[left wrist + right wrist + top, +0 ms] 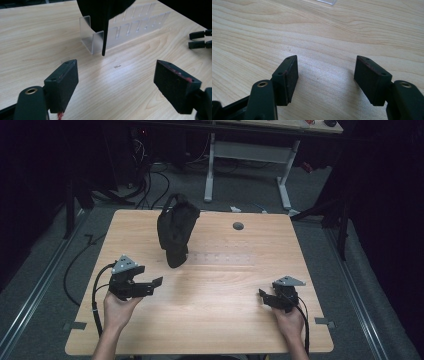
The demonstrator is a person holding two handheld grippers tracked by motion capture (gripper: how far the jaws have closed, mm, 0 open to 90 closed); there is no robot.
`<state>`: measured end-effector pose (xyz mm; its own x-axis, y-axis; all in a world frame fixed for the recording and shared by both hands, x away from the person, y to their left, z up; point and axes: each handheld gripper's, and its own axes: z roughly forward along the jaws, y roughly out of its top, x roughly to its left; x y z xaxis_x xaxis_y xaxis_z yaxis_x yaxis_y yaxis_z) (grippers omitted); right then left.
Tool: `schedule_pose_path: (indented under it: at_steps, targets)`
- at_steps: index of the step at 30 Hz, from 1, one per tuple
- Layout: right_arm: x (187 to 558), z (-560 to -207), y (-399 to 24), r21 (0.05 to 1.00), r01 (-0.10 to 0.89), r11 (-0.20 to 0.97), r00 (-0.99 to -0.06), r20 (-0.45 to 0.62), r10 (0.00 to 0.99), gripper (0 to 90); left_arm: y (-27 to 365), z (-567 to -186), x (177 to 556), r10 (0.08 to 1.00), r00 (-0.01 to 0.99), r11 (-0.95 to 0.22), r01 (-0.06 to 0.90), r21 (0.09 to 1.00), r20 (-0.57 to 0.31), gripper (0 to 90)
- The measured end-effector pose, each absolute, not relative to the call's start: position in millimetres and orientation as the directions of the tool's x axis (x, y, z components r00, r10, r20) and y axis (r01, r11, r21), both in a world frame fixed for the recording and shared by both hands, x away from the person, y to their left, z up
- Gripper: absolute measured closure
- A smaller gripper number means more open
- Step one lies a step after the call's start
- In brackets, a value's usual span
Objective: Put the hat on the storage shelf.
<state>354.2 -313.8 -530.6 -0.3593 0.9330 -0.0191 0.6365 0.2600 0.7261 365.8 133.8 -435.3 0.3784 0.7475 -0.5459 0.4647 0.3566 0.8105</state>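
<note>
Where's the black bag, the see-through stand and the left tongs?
black bag [176, 231], high view, middle of its fabric body
see-through stand [93, 40], left gripper view, its near end wall
left tongs [116, 83], left gripper view, midway between the open tips

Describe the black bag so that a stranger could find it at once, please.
Start at the wooden table and look at its far half, left of the middle. There the black bag stands upright over a clear plastic rack. It is the only soft, tall thing there.

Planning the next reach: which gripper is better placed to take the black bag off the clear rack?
Left. The left gripper is nearer the black bag on the clear rack, open and aimed at it; the right gripper sits farther off.
</note>
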Motion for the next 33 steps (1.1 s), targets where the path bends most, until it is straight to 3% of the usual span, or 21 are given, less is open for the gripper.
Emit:
schedule_pose_path:
  at_steps: [23, 33]
  targets:
    - [354.1, -530.6, -313.6, 0.726, 0.637, 0.259, -0.358, -0.019, 0.934, 36.2, 138.6, -460.6, 353.5, 0.711, 0.326, 0.420, 0.514, 0.748, -0.623, 20.3]
    - [353.9, -530.6, -313.5, 0.726, 0.637, 0.259, -0.357, -0.020, 0.934, 36.1, 133.8, -475.7, 351.7, 0.724, 0.309, 0.409, 0.528, 0.744, -0.617, 20.8]
